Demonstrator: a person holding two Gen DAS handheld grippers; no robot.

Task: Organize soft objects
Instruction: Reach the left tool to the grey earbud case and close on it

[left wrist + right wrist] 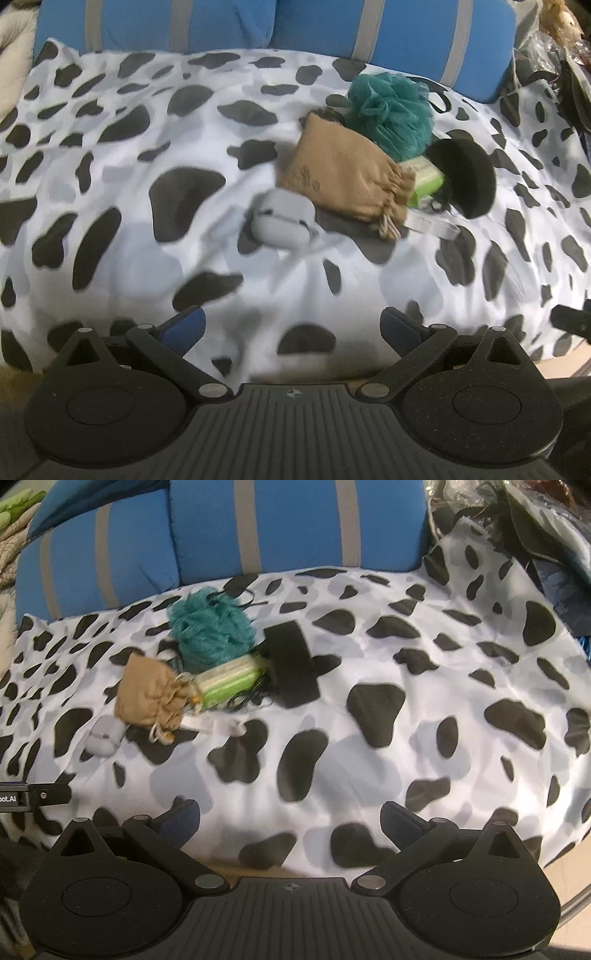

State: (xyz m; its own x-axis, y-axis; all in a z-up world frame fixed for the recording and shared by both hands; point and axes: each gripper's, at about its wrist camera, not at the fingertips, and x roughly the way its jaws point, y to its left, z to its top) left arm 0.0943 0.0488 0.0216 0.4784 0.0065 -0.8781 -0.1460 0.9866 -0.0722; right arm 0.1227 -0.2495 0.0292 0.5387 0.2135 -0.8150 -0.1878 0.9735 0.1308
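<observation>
Cow-print bedding (147,229) covers the bed in front of you, white with black and grey blotches, and blue cushions with grey stripes (229,26) line its far edge.

Your soft objects sit bunched together on that cover, right of centre in the left wrist view and toward the far left in the right wrist view. At the middle of the bunch lies the tan drawstring pouch (343,173), its gathered mouth and cords pointing toward you. Touching its far side is the teal mesh bath pouf (391,110). Just right of the pouch mouth a green-and-white striped pouch (428,177) pokes out, and right of that lies a black fuzzy piece (461,177), which the right wrist view shows as a long dark strip. A small grey-white case (282,219) rests just near-left of the tan pouch, and a white strap-like bit (432,225) lies on the near side of the bunch; it is too blurred to tell more.

Your left claw (291,328) is spread wide with nothing between its blue pads (184,326), well on the near side of the bunch. Your right claw (290,821) is likewise spread and empty over bare cover. Dark clutter (535,524) is piled at the far right.
</observation>
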